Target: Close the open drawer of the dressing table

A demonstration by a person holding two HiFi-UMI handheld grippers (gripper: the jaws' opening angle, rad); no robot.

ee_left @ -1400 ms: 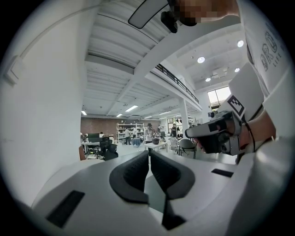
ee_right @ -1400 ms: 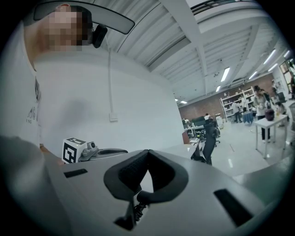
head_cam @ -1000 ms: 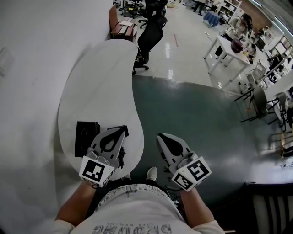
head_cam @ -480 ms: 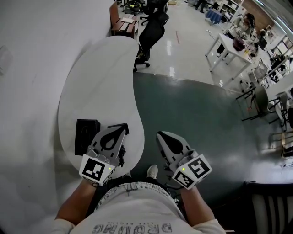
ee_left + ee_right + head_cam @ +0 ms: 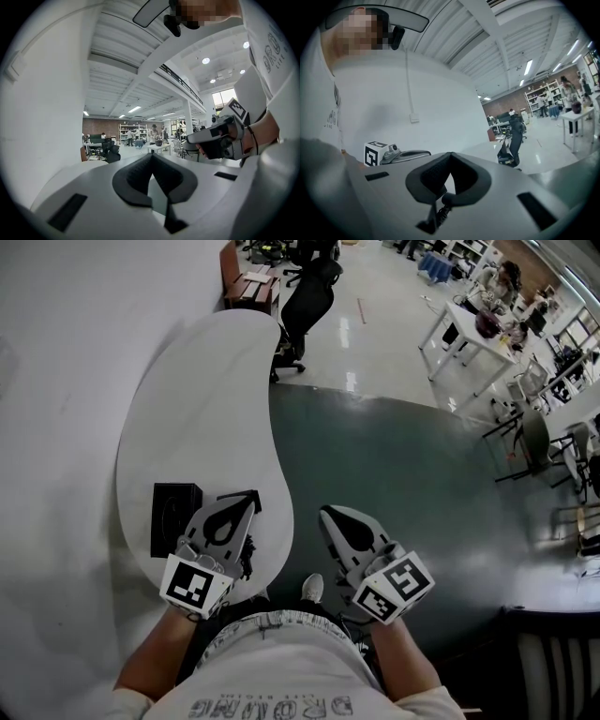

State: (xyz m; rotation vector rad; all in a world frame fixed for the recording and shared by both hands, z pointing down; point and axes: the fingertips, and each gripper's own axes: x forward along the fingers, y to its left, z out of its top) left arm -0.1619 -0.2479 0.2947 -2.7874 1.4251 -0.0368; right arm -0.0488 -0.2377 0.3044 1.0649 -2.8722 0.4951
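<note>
White kidney-shaped desk top [image 5: 187, 399] hides any drawer, so closing cannot be judged, while grey left gripper [image 5: 246, 502] above it and right gripper [image 5: 330, 514] beside it stay put, jaws shut and empty.

Bright and even, ceiling lights [image 5: 203, 60] doing the work, glare patch on the shiny floor [image 5: 349, 381], heavy fisheye bending plus black corners in gripper views.

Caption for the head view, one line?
Left gripper over a white curved table, right gripper over dark floor, both shut.
</note>
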